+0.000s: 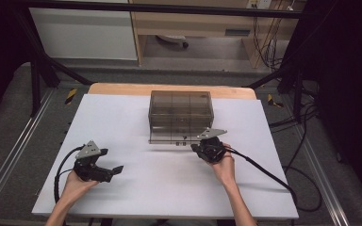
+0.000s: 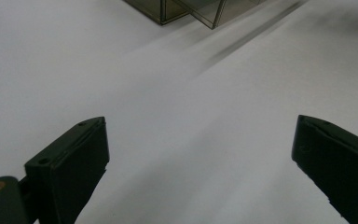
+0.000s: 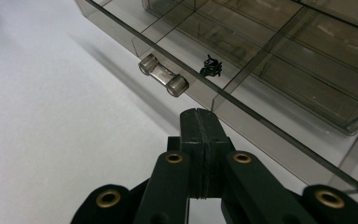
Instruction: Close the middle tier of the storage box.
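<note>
drawer handle (image 3: 163, 80) — just beyond closed right gripper (image 3: 199, 114) fingers

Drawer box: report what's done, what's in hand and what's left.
Done: the bottom drawer of the box seems to stand pulled out, its compartments open from above, small black parts in one.
In hand: the right claw, shut and holding nothing, sits just short of the drawer's handle. The left claw is open over the bare table.
Left: whatever follows with the parts or drawer; not yet begun.

Left tool (image 1: 107, 170) jaws spread wide; right tool (image 3: 199, 122) jaws pressed together
</note>
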A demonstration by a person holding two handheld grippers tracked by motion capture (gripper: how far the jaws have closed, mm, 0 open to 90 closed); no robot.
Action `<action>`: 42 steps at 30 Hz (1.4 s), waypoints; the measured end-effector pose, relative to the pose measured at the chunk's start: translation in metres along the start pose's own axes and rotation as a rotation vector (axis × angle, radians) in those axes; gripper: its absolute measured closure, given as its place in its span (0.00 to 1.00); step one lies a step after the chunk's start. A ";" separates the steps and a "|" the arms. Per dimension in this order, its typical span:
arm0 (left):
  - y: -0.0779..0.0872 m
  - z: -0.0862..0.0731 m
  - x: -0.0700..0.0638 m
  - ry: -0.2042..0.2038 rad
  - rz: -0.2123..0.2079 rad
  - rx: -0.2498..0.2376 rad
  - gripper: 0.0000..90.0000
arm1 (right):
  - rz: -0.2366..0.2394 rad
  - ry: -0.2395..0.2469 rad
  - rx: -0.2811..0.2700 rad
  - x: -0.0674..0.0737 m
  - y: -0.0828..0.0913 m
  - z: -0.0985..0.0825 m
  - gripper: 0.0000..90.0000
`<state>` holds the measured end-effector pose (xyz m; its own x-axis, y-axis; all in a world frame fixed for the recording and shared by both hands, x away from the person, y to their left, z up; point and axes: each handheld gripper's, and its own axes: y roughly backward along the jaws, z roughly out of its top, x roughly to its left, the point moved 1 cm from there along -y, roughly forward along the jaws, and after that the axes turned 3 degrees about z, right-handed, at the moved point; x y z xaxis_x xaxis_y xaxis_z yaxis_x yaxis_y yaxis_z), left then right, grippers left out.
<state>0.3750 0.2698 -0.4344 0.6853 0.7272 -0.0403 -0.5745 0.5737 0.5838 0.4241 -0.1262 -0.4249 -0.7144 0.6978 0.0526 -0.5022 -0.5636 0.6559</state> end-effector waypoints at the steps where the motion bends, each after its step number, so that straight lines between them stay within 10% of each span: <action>1: 0.000 0.000 0.000 0.000 0.000 0.000 0.04 | -0.005 0.002 0.000 0.000 -0.001 0.000 1.00; 42: 0.000 0.000 0.000 -0.002 0.001 0.002 0.04 | -0.006 0.020 0.004 0.000 -0.021 0.006 1.00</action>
<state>0.3749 0.2694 -0.4347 0.6859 0.7267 -0.0384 -0.5738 0.5725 0.5856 0.4376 -0.1111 -0.4343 -0.7209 0.6922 0.0340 -0.5045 -0.5578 0.6590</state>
